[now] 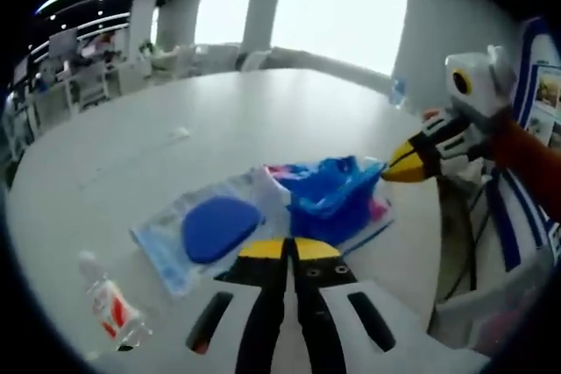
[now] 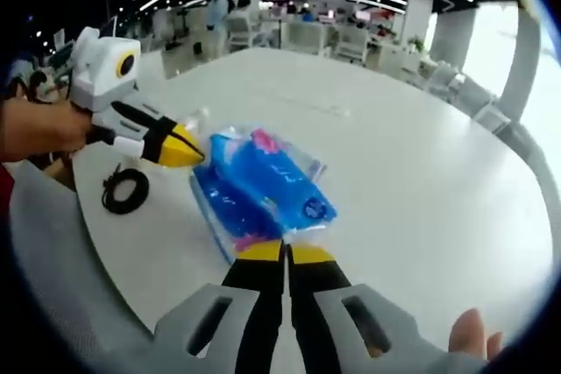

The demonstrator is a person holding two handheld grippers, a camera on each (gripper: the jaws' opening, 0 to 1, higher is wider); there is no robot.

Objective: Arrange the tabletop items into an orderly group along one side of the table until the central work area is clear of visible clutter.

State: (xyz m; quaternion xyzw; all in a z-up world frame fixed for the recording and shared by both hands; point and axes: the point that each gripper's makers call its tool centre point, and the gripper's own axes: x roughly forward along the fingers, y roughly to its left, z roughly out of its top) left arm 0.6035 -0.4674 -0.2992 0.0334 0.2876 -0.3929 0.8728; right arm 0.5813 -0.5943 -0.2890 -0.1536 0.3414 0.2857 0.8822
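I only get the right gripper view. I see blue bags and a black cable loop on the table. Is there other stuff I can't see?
Observer: Yes. The left gripper view shows a small clear bottle with a red label lying on the table, off to one side of the left tongs.
Operator: Is it touching the blue bags?
Observer: No. It lies apart from the clear packet, with bare table between them.
Operator: Anything far away?
Observer: Something small and bluish, maybe another bottle, stands near the table's far edge. It's too blurry to be sure.
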